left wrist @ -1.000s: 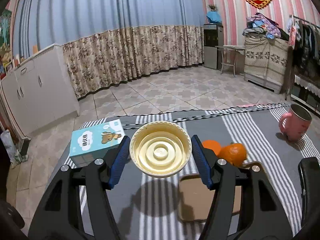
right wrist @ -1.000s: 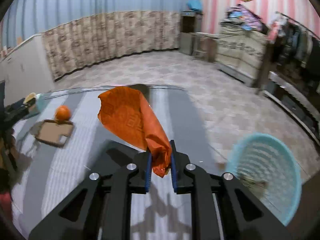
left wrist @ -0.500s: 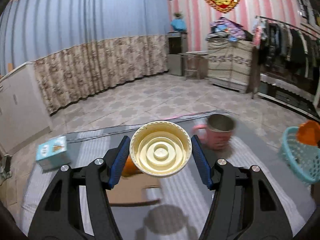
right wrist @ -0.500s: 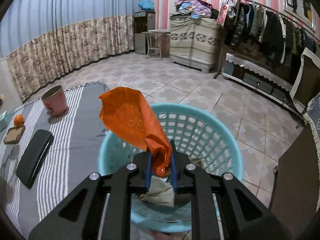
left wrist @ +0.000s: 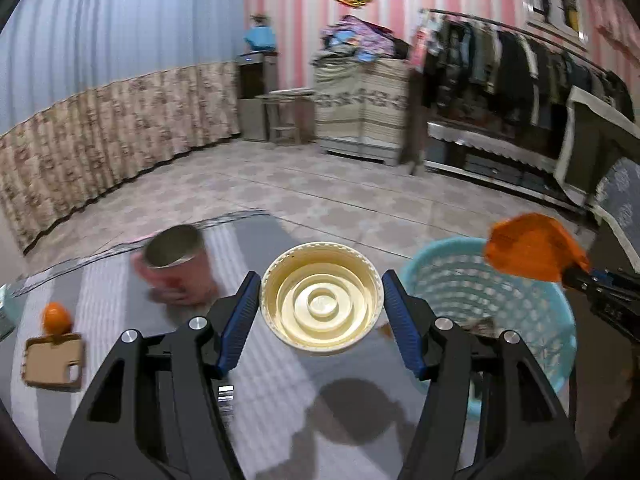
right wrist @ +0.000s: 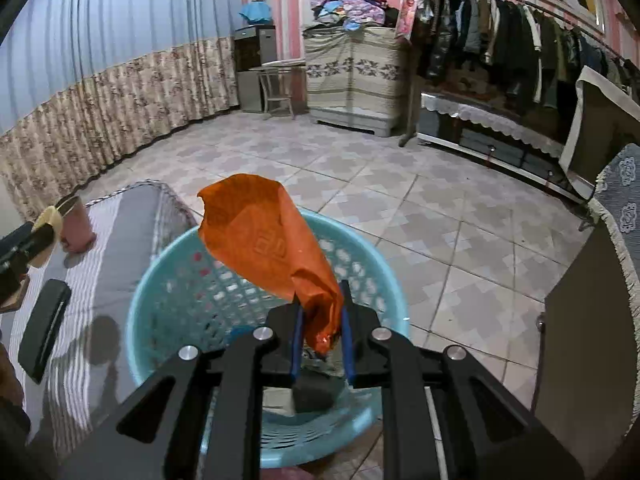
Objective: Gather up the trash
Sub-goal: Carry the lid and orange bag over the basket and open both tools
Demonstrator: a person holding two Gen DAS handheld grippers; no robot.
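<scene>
Pink-striped wall, blue curtain — tiled floor, clothes rack, covered cabinet.

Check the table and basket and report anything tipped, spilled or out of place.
Nothing stands out. The pink cup stands upright on the striped table, and the trash already in the blue basket lies inside it, none spilled.

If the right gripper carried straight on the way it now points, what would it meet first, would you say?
Most likely the inside of the blue basket. The right gripper, jaws shut on the orange wrapper, points down into it, toward trash already there; the depth is hard to judge.
</scene>
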